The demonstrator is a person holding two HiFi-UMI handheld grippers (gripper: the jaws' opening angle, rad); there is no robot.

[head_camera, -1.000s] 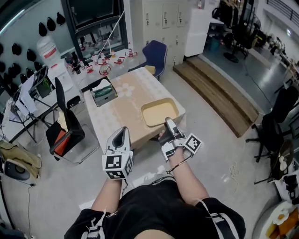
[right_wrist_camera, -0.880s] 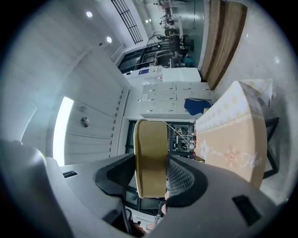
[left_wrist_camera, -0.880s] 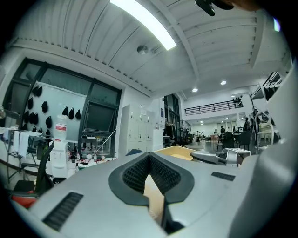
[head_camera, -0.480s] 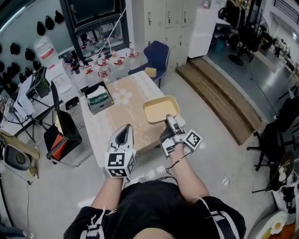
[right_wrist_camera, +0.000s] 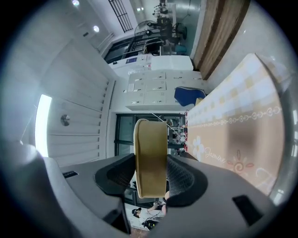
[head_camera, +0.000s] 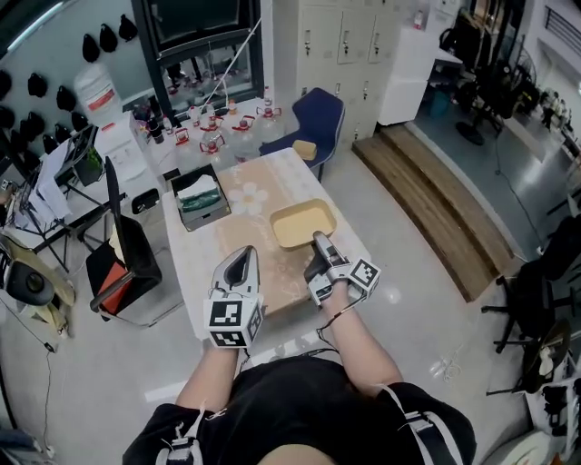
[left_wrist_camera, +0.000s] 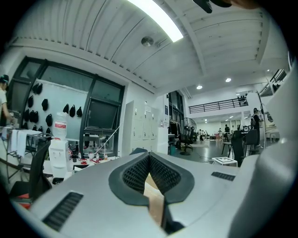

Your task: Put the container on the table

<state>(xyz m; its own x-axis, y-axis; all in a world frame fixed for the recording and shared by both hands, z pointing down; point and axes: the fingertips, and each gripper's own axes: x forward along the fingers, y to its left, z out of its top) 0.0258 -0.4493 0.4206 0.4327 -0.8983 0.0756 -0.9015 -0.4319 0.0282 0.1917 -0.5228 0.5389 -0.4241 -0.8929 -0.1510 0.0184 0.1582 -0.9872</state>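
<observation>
Swings container (head_camera: 302, 223) further in over table (head_camera: 238, 211), rim pinched in right gripper (head_camera: 319, 241); keeps left gripper (head_camera: 240, 256) closed, empty; ready for lowering.

Shallow yellow rectangular container (head_camera: 302, 224), empty, open side up, over the right side of the table (head_camera: 245, 222)

A blue chair (head_camera: 320, 113) stood on grey floor (head_camera: 408, 272). Wooden steps (head_camera: 427, 204) lay near white lockers (head_camera: 336, 36) and dark windows (head_camera: 195, 27).
</observation>
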